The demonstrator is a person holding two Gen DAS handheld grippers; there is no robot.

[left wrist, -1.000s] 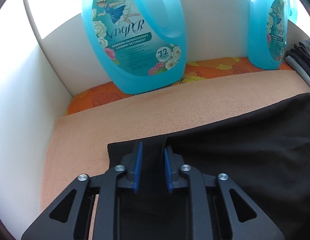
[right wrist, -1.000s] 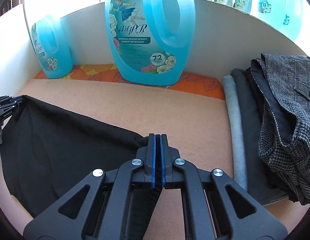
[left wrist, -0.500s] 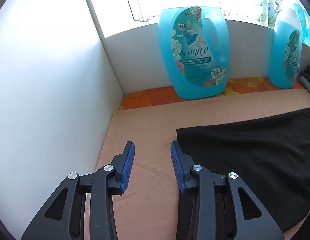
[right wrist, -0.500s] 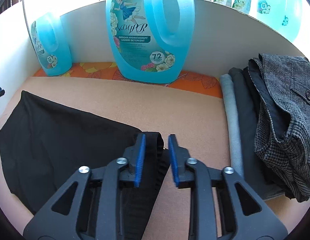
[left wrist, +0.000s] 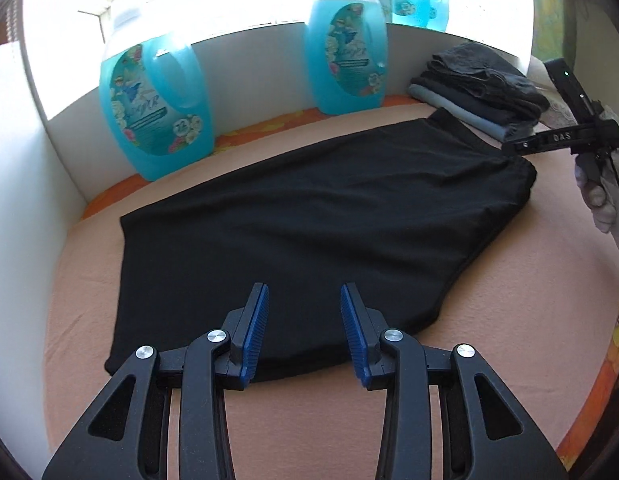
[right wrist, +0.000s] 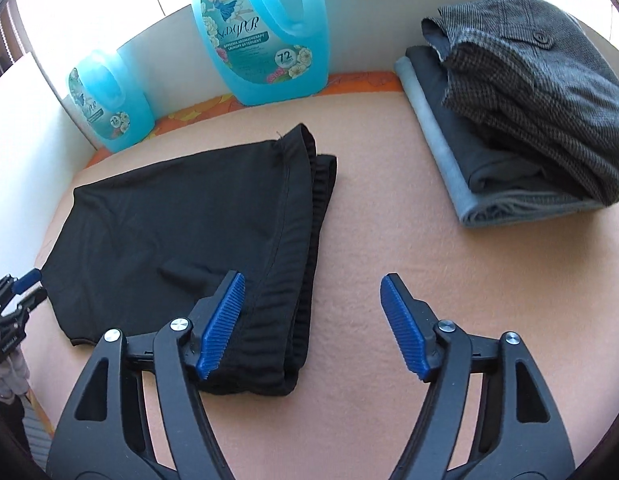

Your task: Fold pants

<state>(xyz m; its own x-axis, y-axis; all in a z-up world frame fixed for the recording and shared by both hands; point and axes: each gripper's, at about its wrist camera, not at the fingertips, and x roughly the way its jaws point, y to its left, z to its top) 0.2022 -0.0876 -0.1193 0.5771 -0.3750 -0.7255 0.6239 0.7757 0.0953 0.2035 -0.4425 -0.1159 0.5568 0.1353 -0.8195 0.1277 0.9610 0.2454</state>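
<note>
Black pants point(left wrist: 317, 216) lie folded flat on the peach cloth; they also show in the right wrist view point(right wrist: 181, 232), with the waistband edge on the right side. My left gripper point(left wrist: 304, 304) is open and empty, raised over the pants' near edge. My right gripper point(right wrist: 311, 296) is open wide and empty, its left finger over the waistband end and its right finger over bare cloth. The right gripper's body also shows at the far right of the left wrist view point(left wrist: 565, 140). The left gripper's tips also show at the left edge of the right wrist view point(right wrist: 21, 288).
Two blue detergent jugs point(left wrist: 157, 112) point(left wrist: 345, 52) stand along the white back wall. A stack of folded grey and dark clothes point(right wrist: 521, 112) sits at the right. A white side wall point(left wrist: 17, 184) closes the left. The peach cloth point(right wrist: 389, 240) covers the table.
Both grippers have let go of the pants, opened, and pulled back and up. The pants now lie flat and folded on the cloth.
</note>
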